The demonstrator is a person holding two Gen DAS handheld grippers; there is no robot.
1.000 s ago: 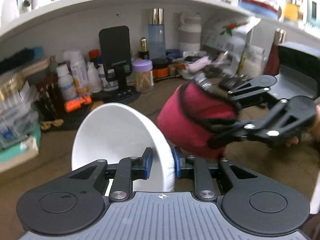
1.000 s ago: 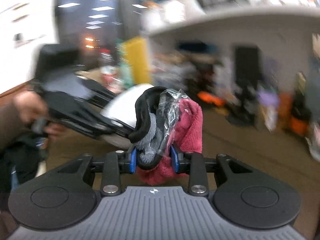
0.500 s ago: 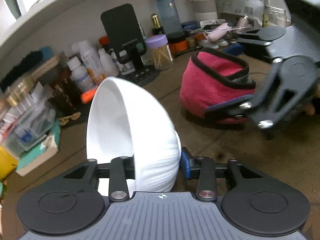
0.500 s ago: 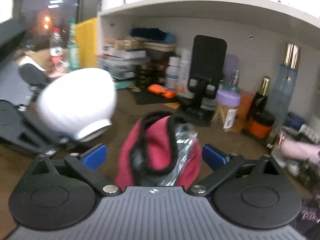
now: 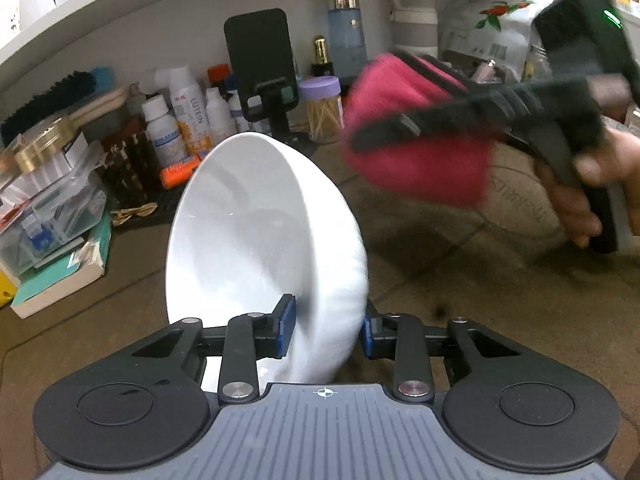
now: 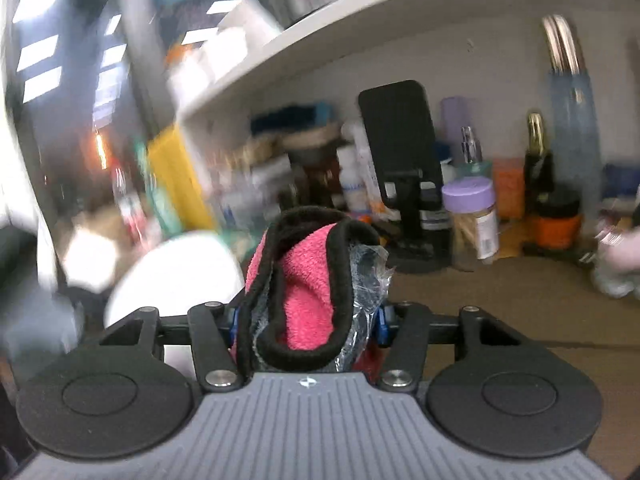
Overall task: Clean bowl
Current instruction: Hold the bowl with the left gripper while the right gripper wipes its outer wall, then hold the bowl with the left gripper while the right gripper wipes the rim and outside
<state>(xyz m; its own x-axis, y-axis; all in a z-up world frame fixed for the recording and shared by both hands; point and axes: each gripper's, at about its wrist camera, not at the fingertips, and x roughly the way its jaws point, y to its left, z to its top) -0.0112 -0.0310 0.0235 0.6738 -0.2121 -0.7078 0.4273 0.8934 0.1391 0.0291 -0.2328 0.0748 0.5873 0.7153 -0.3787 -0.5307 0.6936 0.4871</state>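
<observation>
A white bowl (image 5: 256, 240) stands tilted on its side, its opening turned to the left. My left gripper (image 5: 326, 332) has the bowl's wall between its blue pads, one inside and one outside, and its jaws are closing on it. A pink terry cloth with black trim (image 5: 416, 152) hangs blurred in the air up and to the right of the bowl. My right gripper (image 6: 306, 326) is closing on that cloth (image 6: 308, 280), bunched with some clear plastic between its pads. In the right wrist view the bowl (image 6: 176, 280) shows blurred at the left.
A person's hand (image 5: 592, 184) holds the right gripper's handle. Under a white shelf (image 5: 160, 12) at the back stand a black phone stand (image 5: 260, 64), a purple-lidded toothpick jar (image 5: 322, 108) and several bottles (image 5: 188, 108). Plastic boxes (image 5: 60, 216) lie left on the brown tabletop (image 5: 460, 272).
Half a second ago the right gripper stood wide open around the cloth resting on the table; now it grips the cloth again and has lifted it. The bowl shifted in the left grip.
</observation>
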